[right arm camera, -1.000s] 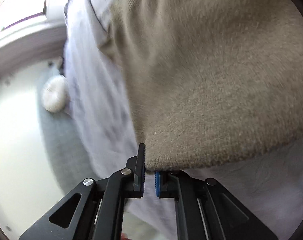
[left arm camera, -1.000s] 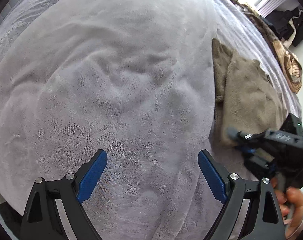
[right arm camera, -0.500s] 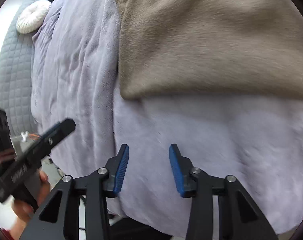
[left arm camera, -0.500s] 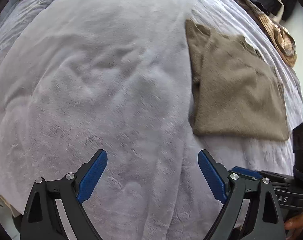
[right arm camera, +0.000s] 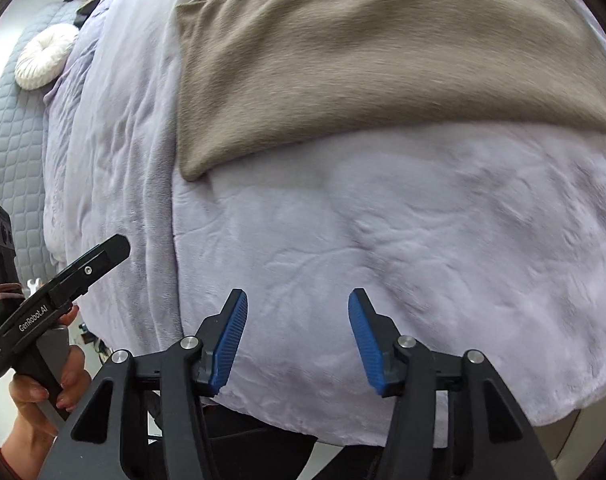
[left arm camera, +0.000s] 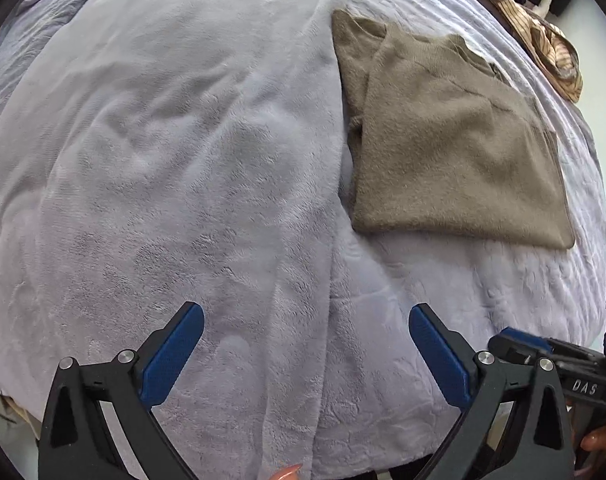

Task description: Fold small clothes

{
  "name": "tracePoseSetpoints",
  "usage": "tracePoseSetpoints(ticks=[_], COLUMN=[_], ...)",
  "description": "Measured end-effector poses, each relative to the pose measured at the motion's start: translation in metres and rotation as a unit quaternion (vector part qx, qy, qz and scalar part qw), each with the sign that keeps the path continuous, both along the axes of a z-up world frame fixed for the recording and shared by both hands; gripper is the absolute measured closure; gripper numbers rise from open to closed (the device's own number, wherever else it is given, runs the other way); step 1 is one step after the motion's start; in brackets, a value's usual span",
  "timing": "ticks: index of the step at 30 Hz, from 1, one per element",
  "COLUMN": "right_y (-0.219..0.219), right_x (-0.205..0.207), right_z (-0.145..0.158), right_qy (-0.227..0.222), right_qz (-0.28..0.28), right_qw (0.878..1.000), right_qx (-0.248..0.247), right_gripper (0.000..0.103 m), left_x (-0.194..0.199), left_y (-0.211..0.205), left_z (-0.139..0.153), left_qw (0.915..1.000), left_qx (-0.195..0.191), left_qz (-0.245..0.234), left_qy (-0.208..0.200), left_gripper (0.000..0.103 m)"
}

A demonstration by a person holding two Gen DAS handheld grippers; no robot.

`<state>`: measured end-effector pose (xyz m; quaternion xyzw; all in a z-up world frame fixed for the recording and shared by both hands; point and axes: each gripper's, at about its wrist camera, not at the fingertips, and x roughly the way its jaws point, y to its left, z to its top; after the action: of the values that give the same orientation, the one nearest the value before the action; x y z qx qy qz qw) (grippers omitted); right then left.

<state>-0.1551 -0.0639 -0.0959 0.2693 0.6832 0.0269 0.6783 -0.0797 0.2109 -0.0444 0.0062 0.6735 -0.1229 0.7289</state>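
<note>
A folded olive-brown knit top (left arm camera: pixel 455 148) lies flat on the lilac fleece blanket (left arm camera: pixel 183 160), to the right of the middle in the left wrist view. It fills the upper part of the right wrist view (right arm camera: pixel 383 60). My left gripper (left arm camera: pixel 306 356) is open and empty, held near the bed's front edge, well short of the top. My right gripper (right arm camera: pixel 297 340) is open and empty, above the blanket (right arm camera: pixel 383 240) just in front of the top's near hem. The right gripper also shows at the lower right of the left wrist view (left arm camera: pixel 543 356).
A striped brown cloth (left arm camera: pixel 551 48) and dark clothes lie at the bed's far right edge. A white round cushion (right arm camera: pixel 43 56) rests against a grey quilted headboard (right arm camera: pixel 11 152). The bed's front edge drops off just below both grippers.
My right gripper let go of the top's hem, opened and drew back toward the bed's front edge. The top now lies flat. My left gripper turned to the right, still open.
</note>
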Motion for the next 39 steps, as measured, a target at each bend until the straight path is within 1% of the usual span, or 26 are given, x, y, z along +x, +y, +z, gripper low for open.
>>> tracePoseSetpoints(ticks=[3,5,7,9,11,12,13,15,17,18,19,20,21,22,25,26,28,29,30,32,34,36,38,39], right_y=[-0.016,-0.036,-0.066,-0.097,-0.141,-0.158,-0.180,-0.216,-0.245,-0.253,-0.258,-0.263,-0.265,-0.264,-0.261,-0.262,-0.266,-0.268,-0.268,-0.267,-0.267,-0.257,-0.239,-0.228], right_x=[-0.006,-0.009,-0.011,-0.010,-0.008,-0.007,-0.004,0.001,0.011,0.016,0.021,0.027,0.029,0.032,0.027,0.023,0.017,0.016,0.014,0.011,0.005,-0.003,-0.012,-0.015], right_z=[0.004,0.012,0.022,0.032,0.043,0.046,0.049,0.049,0.040,0.033,0.026,0.015,0.010,0.003,0.001,-0.004,-0.012,-0.011,-0.009,-0.002,0.003,0.012,0.023,0.026], right_qy=[-0.006,-0.020,-0.035,-0.049,-0.061,-0.065,-0.065,-0.062,-0.052,-0.044,-0.035,-0.026,-0.021,-0.012,-0.016,-0.009,-0.001,-0.004,-0.008,-0.004,0.006,0.014,0.001,-0.005], right_qz=[-0.023,-0.044,-0.073,-0.099,-0.132,-0.143,-0.159,-0.182,-0.187,-0.180,-0.170,-0.157,-0.145,-0.130,-0.099,-0.090,-0.091,-0.096,-0.101,-0.107,-0.119,-0.121,-0.108,-0.099], right_qw=[1.000,0.998,0.994,0.987,0.975,0.970,0.963,0.953,0.951,0.954,0.959,0.965,0.970,0.975,0.976,0.976,0.977,0.977,0.977,0.975,0.972,0.969,0.973,0.975], right_qx=[-0.017,-0.043,-0.076,-0.113,-0.166,-0.184,-0.209,-0.236,-0.239,-0.234,-0.226,-0.210,-0.195,-0.180,-0.193,-0.198,-0.193,-0.188,-0.185,-0.195,-0.203,-0.215,-0.206,-0.201], right_gripper=[0.046,0.046,0.046,0.046,0.046,0.046,0.046,0.046,0.046,0.047,0.051,0.060,0.093,0.098,0.098,0.098,0.098,0.098,0.097,0.096,0.089,0.089,0.089,0.086], left_x=[0.000,0.000,0.000,0.000,0.001,0.001,0.001,0.000,-0.003,-0.006,-0.008,-0.010,-0.012,-0.014,-0.013,-0.013,-0.011,-0.010,-0.009,-0.007,-0.004,-0.003,-0.002,0.000], left_y=[0.000,0.001,0.000,-0.003,-0.009,-0.011,-0.015,-0.019,-0.028,-0.033,-0.039,-0.045,-0.051,-0.055,-0.067,-0.069,-0.077,-0.081,-0.085,-0.092,-0.099,-0.105,-0.108,-0.111], left_z=[-0.002,-0.005,-0.007,-0.007,-0.006,-0.006,-0.007,-0.006,-0.005,-0.005,-0.005,-0.004,-0.004,-0.003,-0.002,-0.003,-0.002,-0.001,0.001,0.002,0.002,0.003,0.004,0.004], left_qw=[1.0000,0.9998,0.9997,0.9996,0.9996,0.9996,0.9996,0.9994,0.9991,0.9990,0.9990,0.9989,0.9990,0.9990,0.9989,0.9989,0.9990,0.9991,0.9993,0.9994,0.9994,0.9993,0.9992,0.9991], left_qx=[0.009,0.016,0.023,0.021,0.022,0.022,0.023,0.024,0.021,0.023,0.026,0.029,0.032,0.032,0.035,0.034,0.030,0.030,0.030,0.028,0.030,0.032,0.036,0.036], left_qz=[0.003,0.002,-0.001,-0.010,-0.011,-0.009,-0.003,0.012,0.026,0.027,0.027,0.025,0.022,0.020,0.020,0.021,0.019,0.016,0.013,0.005,-0.001,-0.009,-0.017,-0.019], left_qy=[0.004,0.006,0.010,0.014,0.012,0.012,0.016,0.021,0.025,0.025,0.025,0.025,0.025,0.024,0.022,0.025,0.028,0.025,0.021,0.020,0.019,0.014,0.011,0.010], left_gripper=[0.000,0.000,0.000,0.000,0.000,0.000,0.000,0.000,0.000,0.000,0.000,0.000,0.000,0.000,0.000,0.000,0.000,0.000,0.000,0.000,0.000,0.000,0.000,0.000])
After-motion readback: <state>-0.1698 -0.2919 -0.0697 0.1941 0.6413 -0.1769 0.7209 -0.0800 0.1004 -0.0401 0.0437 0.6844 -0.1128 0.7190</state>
